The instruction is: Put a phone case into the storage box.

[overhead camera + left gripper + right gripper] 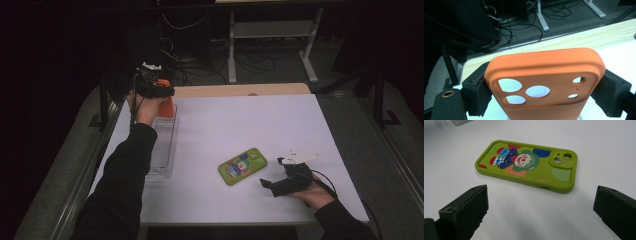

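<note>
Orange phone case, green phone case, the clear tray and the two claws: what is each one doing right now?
Orange phone case: clamped by its sides in the left claw, held upright above the far end of the tray.
Green phone case: lying flat on the white table, clown picture up, untouched.
Clear tray: on the table's left edge, looks empty.
Right claw: open, resting near the green case, holding nothing.

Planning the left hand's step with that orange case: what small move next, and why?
Probably lower it a little further into the clear tray. The left claw grips the orange phone case by both edges, upright above the tray's far end, so easing down before opening seems safest.
</note>
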The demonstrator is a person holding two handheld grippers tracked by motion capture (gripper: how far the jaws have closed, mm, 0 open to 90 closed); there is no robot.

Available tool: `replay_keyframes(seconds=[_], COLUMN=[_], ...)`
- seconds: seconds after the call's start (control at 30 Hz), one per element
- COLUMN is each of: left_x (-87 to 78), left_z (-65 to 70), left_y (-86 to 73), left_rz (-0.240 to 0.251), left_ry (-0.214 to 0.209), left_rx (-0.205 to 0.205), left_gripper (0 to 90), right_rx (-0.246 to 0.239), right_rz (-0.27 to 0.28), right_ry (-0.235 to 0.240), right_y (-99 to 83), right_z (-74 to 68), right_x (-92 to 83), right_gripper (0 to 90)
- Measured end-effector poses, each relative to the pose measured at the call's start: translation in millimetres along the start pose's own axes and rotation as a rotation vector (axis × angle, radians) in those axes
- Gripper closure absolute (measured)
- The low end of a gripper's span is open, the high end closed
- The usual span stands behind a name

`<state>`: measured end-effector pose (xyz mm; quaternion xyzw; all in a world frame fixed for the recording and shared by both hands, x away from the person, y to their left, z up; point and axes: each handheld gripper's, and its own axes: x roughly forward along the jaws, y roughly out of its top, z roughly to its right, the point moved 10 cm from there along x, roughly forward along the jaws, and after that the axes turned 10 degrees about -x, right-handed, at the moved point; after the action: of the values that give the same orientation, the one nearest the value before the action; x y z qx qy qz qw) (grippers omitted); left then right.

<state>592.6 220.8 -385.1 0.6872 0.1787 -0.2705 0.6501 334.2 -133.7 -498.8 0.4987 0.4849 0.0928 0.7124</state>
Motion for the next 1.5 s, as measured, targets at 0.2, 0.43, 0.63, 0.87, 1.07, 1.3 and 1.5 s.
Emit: replay_keyframes(seconds=[0.2,0.43,0.63,0.87,1.07,1.3,1.5], left_x=[12.0,21.8,25.5,29.1,31.9,35.5,35.3], left_z=[-2.0,-6.7,-10.6,-8.2,-9.6,-10.3,-11.1], left_y=[-10.6,-22.1,-26.2,-25.0,-24.3,-25.3,-22.7], left_rz=[-0.027,-0.061,-0.064,-0.045,-0.037,-0.037,-0.020], left_ry=[0.018,0.036,0.062,0.084,0.076,0.057,0.039], left_rx=[-0.033,-0.071,-0.079,-0.061,-0.066,-0.084,-0.088], left_gripper=[14.2,13.9,13.6,12.7,11.4,5.2,0.0], right_rx=[-0.003,-0.002,-0.002,-0.005,0.002,-0.004,-0.003], right_rz=[0.001,-0.003,-0.006,-0.007,-0.008,-0.005,-0.006], right_ry=[0.003,0.003,0.002,0.003,0.004,0.005,0.007], right_y=[0.2,-0.2,-0.9,-1.1,-1.6,-1.1,-1.5], right_z=[-0.6,-0.8,-0.7,-0.6,-0.9,-1.2,-1.5], right_x=[0.1,0.1,0.1,0.3,0.0,0.0,0.3], right_gripper=[0.0,0.0,0.0,0.0,0.0,0.0,0.0])
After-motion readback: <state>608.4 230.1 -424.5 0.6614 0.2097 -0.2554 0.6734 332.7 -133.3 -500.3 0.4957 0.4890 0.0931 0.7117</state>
